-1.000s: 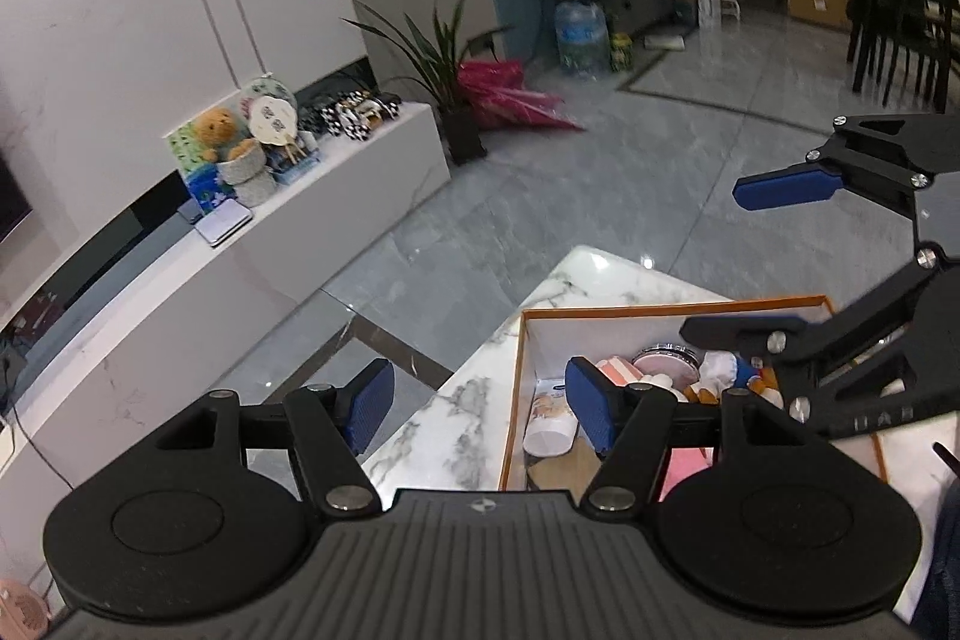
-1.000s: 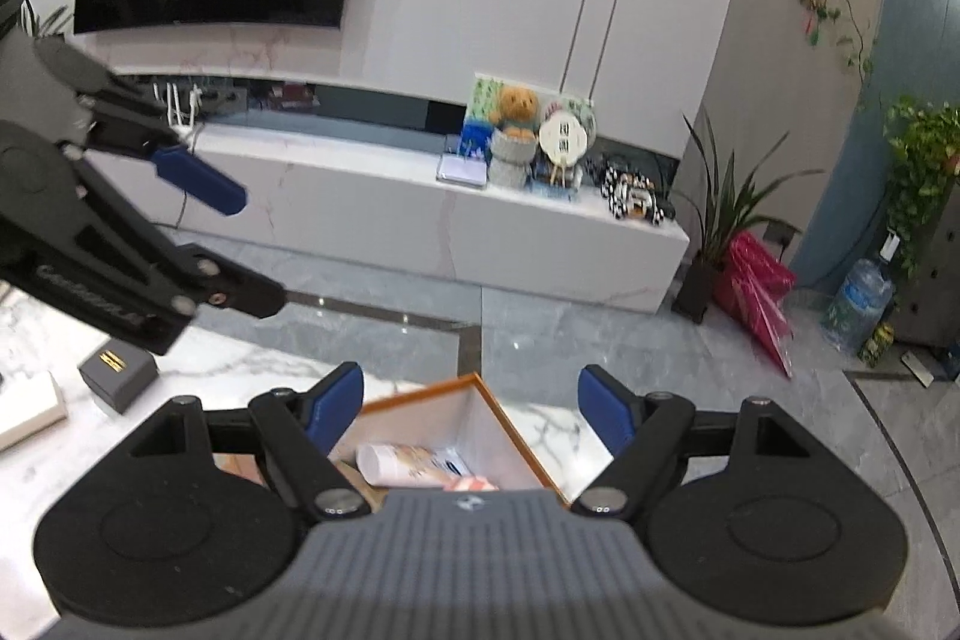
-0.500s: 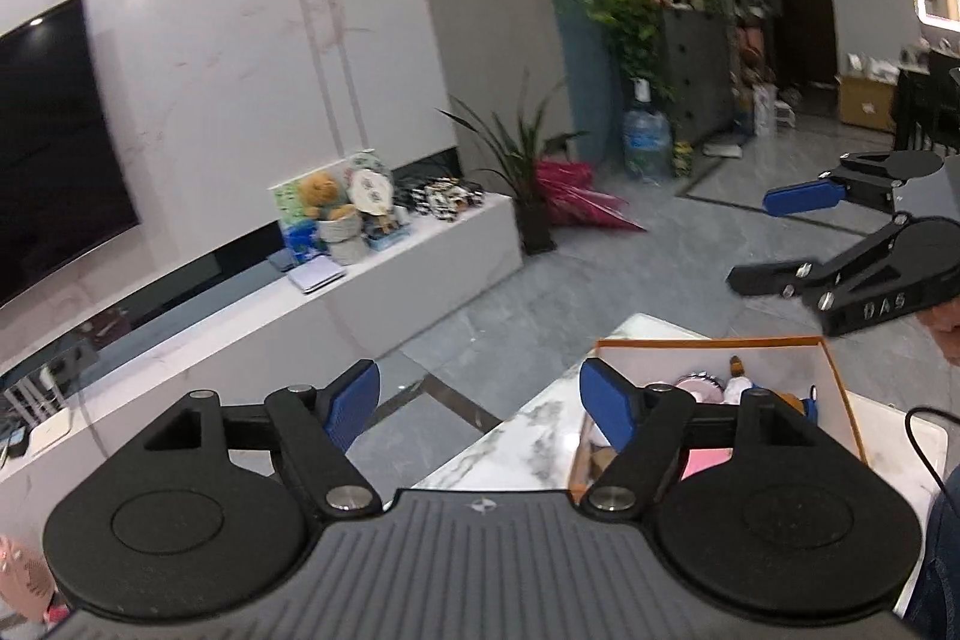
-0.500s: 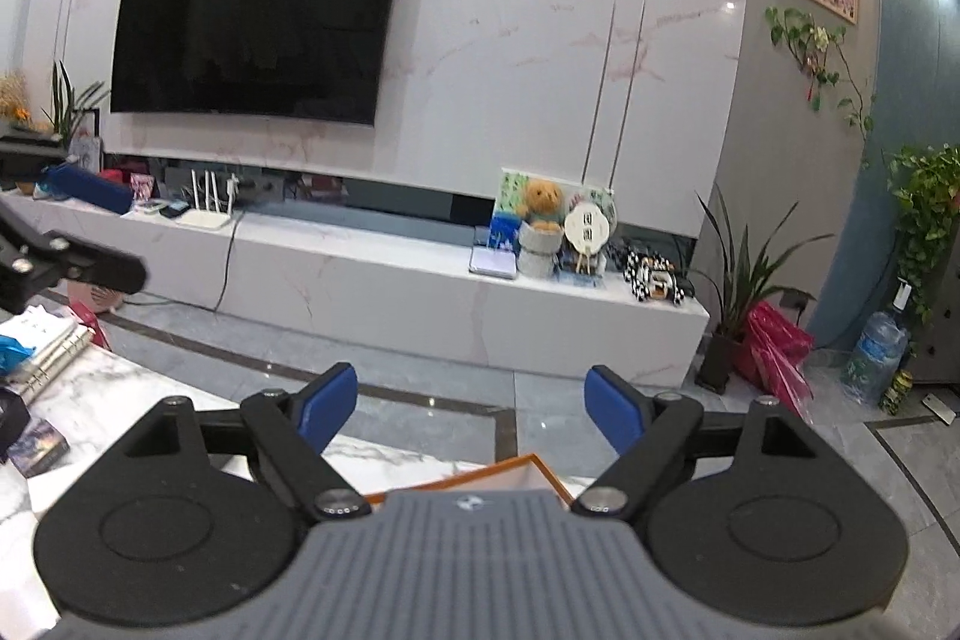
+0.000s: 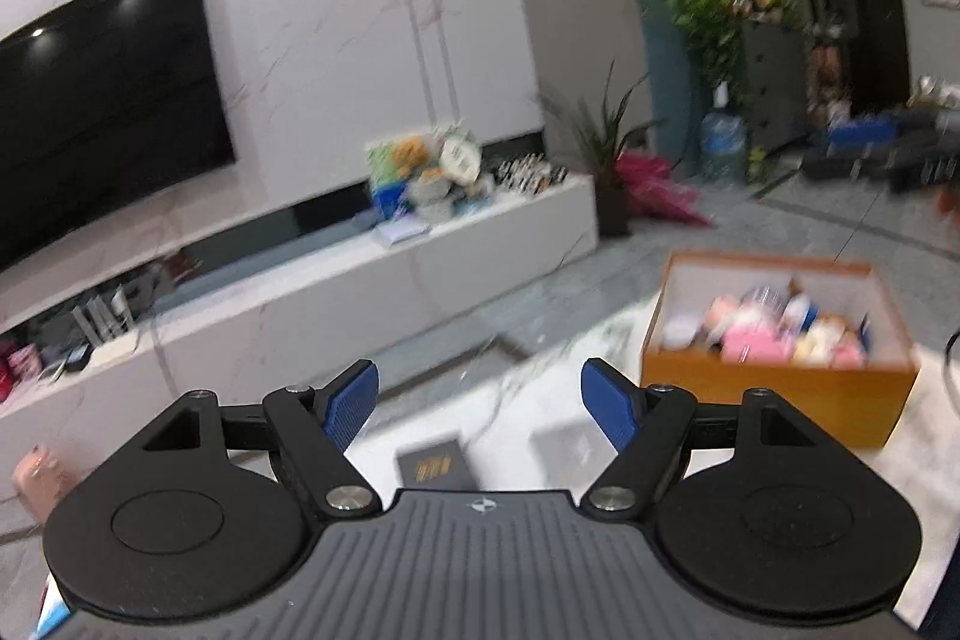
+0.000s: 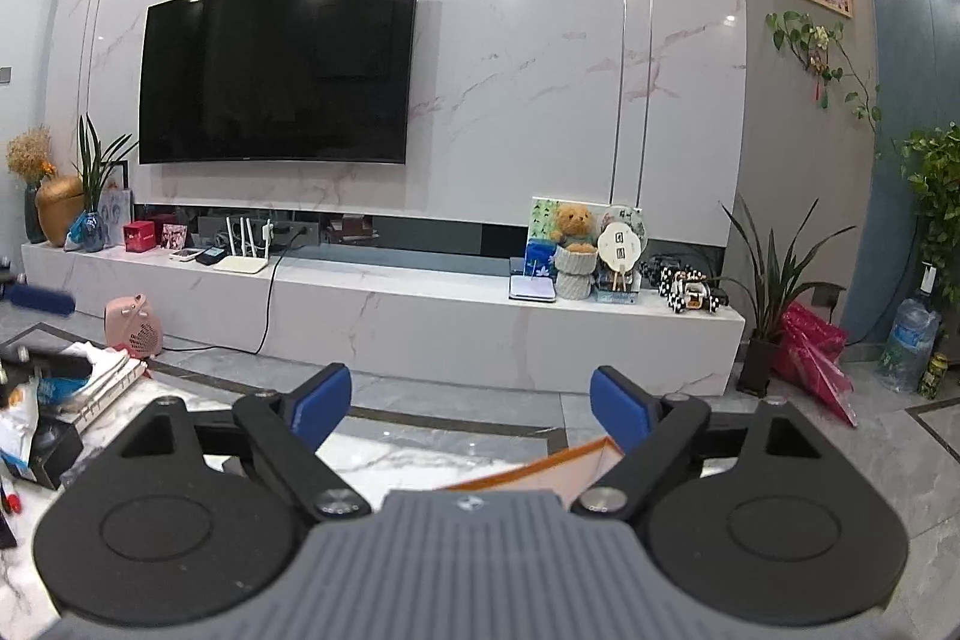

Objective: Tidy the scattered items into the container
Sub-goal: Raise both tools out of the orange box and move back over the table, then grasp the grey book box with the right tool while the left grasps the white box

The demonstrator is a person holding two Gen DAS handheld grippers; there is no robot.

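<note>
Marble table [image 5: 540, 382] in a living room, with the orange box [image 5: 774, 388] as the landmark: it sits on the table's far right part, already holding a blurred heap of small packets. The left gripper [image 5: 480, 403] hangs with jaws spread and nothing between them, above 2 small dark boxes [image 5: 429, 463] lying on the table left of the orange box. The right gripper [image 6: 471, 406] hovers just behind the box's near rim [image 6: 540, 460], jaws opening and empty. Risk, judged from here: the left view is smeared, so a hasty grab could clip or push a small box away. Only the right view shows more clutter [image 6: 54, 400], papers and packets, well left of the orange box.
</note>
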